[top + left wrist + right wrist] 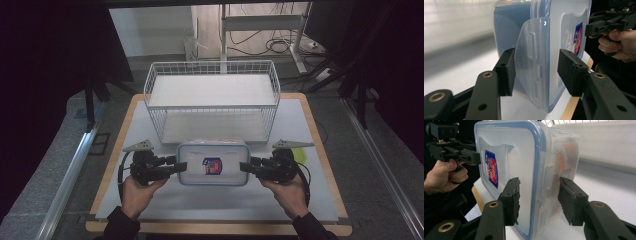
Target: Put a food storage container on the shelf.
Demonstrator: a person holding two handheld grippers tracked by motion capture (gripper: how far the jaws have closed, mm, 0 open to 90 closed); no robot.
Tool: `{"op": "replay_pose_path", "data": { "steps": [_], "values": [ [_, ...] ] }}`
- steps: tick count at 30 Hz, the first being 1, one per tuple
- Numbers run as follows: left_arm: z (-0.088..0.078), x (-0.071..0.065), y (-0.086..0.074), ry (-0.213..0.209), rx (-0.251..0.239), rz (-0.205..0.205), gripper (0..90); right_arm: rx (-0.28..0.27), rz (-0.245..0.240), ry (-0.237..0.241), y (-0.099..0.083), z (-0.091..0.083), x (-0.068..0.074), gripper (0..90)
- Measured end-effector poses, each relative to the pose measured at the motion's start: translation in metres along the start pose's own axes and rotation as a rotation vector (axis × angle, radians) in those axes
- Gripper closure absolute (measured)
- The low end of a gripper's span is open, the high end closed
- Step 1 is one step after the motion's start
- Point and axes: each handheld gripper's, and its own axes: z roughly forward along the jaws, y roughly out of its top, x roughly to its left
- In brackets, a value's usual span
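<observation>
I see the plastic box [213,163] at 6 o'clock from the wire basket [212,100] | my left gripper [179,167] pinches its 9 o'clock end | my right gripper [246,166] pinches its 3 o'clock end | box above the table [310,130]
</observation>
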Motion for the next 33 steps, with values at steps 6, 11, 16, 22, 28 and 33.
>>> {"op": "replay_pose_path", "data": {
  "steps": [6, 11, 16, 22, 28, 33],
  "values": [
    [-0.003, 0.001, 0.022, 0.008, -0.002, 0.015, 49.7, -0.014, -0.007, 0.009, 0.019, -0.002, -0.002, 52.0],
    [-0.005, 0.002, 0.038, 0.010, -0.009, 0.009, 49.6, -0.024, -0.007, 0.008, 0.034, -0.003, -0.003, 52.1],
    [-0.007, 0.003, 0.053, 0.012, -0.017, 0.007, 49.7, -0.036, -0.012, 0.005, 0.052, -0.005, -0.002, 52.0],
    [-0.013, 0.007, 0.072, 0.013, -0.033, 0.002, 49.7, -0.048, -0.028, -0.001, 0.077, -0.005, 0.000, 52.0],
    [-0.019, 0.011, 0.093, 0.021, -0.042, 0.008, 49.7, -0.055, -0.029, 0.007, 0.100, -0.003, -0.001, 52.0],
    [-0.023, 0.014, 0.113, 0.018, -0.063, 0.002, 49.9, -0.065, -0.027, 0.017, 0.118, -0.003, -0.003, 52.0]
  ]
}}
